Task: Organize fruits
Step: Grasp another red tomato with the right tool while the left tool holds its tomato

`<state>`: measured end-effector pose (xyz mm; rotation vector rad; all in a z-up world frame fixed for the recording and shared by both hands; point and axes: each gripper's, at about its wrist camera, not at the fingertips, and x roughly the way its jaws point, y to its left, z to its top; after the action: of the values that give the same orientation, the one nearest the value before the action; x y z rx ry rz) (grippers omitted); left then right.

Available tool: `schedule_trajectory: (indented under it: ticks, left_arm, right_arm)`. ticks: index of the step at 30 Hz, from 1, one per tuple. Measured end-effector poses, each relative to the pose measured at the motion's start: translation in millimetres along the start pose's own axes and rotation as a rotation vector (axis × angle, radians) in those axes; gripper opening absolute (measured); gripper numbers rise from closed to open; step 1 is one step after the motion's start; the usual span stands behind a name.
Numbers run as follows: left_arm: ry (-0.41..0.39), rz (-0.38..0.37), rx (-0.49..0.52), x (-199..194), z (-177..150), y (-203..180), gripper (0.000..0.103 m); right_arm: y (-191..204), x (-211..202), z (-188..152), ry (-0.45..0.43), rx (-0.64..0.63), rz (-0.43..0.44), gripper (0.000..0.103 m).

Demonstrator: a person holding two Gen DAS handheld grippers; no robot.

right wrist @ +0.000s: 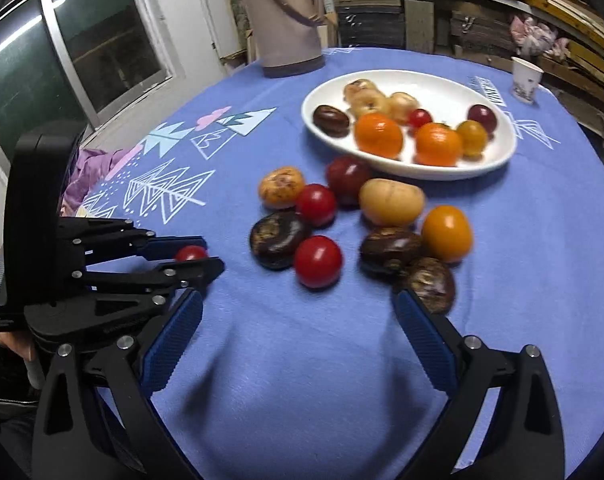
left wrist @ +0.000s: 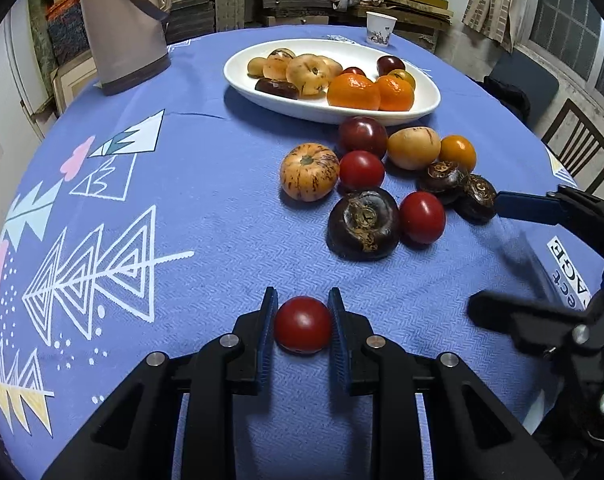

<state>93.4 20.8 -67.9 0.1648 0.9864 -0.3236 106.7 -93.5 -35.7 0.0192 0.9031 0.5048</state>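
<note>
My left gripper (left wrist: 302,314) is shut on a small red tomato (left wrist: 303,325) just above the blue tablecloth; the same gripper (right wrist: 206,256) and tomato (right wrist: 191,253) show at the left of the right wrist view. Ahead lies a cluster of loose fruit: two red tomatoes (left wrist: 422,217), dark water chestnuts (left wrist: 363,224), a striped melon (left wrist: 309,171), a yellow fruit (left wrist: 414,148), an orange tomato (left wrist: 457,153). A white oval plate (left wrist: 242,65) behind holds oranges (left wrist: 354,91) and other fruit. My right gripper (right wrist: 298,308) stands open, empty, just short of a water chestnut (right wrist: 430,285).
A beige thermos jug (left wrist: 120,28) stands at the table's far left and a paper cup (left wrist: 380,28) at the far edge. A chair (left wrist: 578,148) sits to the right. Shelves of boards fill the back wall.
</note>
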Motion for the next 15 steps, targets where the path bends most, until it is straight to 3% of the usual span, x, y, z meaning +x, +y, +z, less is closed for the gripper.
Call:
schedule_trajectory:
  ticks: [6,9,15]
  left_arm:
    - [-0.006,-0.018,-0.006,0,0,2,0.026]
    - [-0.007,-0.018,-0.006,-1,-1,2,0.026]
    - [-0.010,-0.020,-0.004,-1,-1,2,0.026]
  right_arm:
    - [-7,14,4,0.030,0.035,0.012,0.082]
    - [-13,23,6,0.053,0.049,0.014,0.069]
    - [-6,33,11,0.054,-0.007,-0.049,0.066]
